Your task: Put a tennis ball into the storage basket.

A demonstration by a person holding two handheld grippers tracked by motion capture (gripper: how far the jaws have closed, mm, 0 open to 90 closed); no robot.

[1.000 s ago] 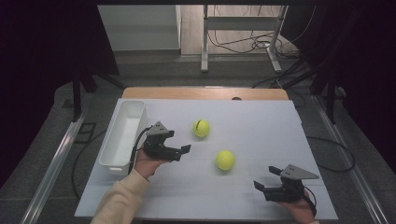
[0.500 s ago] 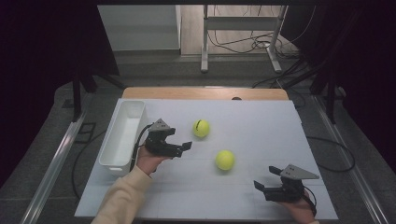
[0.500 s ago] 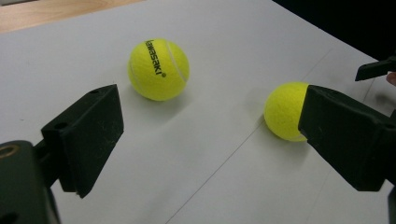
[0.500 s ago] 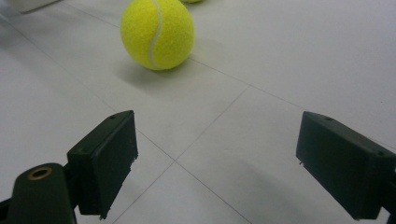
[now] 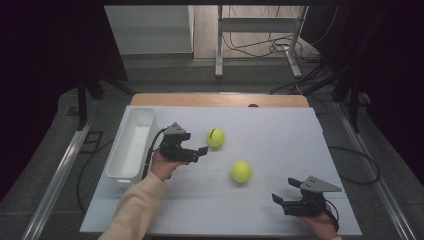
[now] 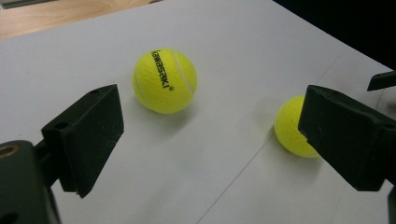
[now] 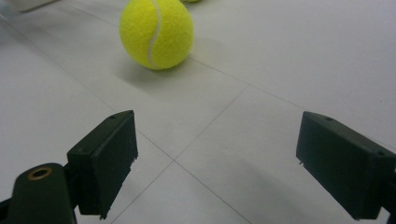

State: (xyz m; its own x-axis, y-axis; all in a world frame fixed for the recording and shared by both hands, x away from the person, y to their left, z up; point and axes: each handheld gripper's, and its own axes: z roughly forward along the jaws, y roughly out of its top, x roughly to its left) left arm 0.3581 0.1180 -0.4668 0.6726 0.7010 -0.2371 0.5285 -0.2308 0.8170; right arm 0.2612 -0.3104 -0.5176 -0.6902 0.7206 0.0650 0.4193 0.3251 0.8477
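Left claw advancing on far ball

Left claw (image 5: 199, 150), jaws spread, has moved nearer the far ball (image 5: 216, 137); grasp likely next. Right claw (image 5: 285, 196) spread, idle on worktop (image 5: 280, 125).

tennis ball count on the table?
2. One tennis ball with black lettering lies just ahead of the left tool. The other tennis ball lies nearer the table's middle, between the two tools. The white bin's interior looks empty, though its near wall hides some of the floor.

2 yellow balls (image 5: 215, 137) (image 5: 241, 171) on white table (image 5: 280, 135); white bin (image 5: 133, 142) at left; left gripper (image 5: 196, 151) near farther ball; right gripper (image 5: 285, 192) at front.
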